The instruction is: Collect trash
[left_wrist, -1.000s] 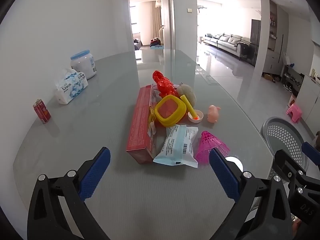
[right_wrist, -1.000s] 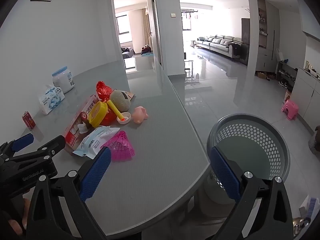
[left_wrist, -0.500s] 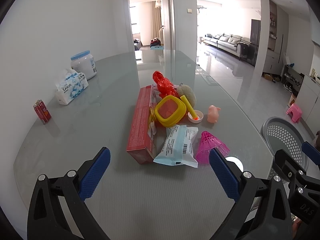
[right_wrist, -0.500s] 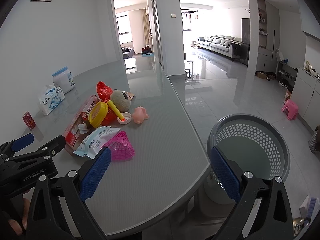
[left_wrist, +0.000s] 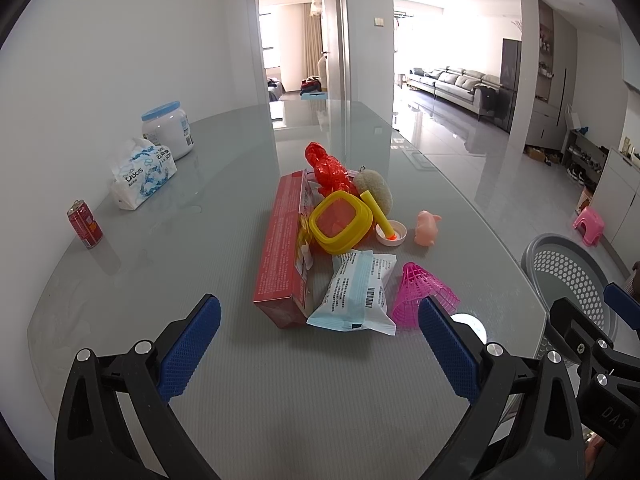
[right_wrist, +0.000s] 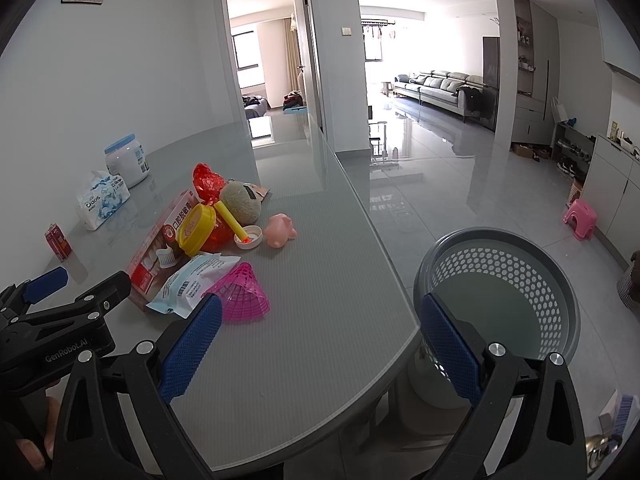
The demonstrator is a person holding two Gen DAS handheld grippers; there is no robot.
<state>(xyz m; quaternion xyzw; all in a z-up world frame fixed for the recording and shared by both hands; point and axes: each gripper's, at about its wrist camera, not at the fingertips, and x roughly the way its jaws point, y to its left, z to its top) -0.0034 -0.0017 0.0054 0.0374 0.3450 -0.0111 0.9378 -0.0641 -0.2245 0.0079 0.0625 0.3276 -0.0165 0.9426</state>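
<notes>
Left wrist view: left gripper (left_wrist: 318,338) gapes wide, empty, before the trash pile (left_wrist: 332,240) on the table (left_wrist: 180,248). Right gripper (right_wrist: 320,346), also spread and empty, hangs near the basket (right_wrist: 560,276) beside the table.

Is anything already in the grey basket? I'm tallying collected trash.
No, the right wrist view shows the grey basket holding nothing, only its bare perforated wall and floor.

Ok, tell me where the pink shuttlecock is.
In the left wrist view the pink shuttlecock lies on the table, at the pile's near right end beside the white and blue packet.
</notes>
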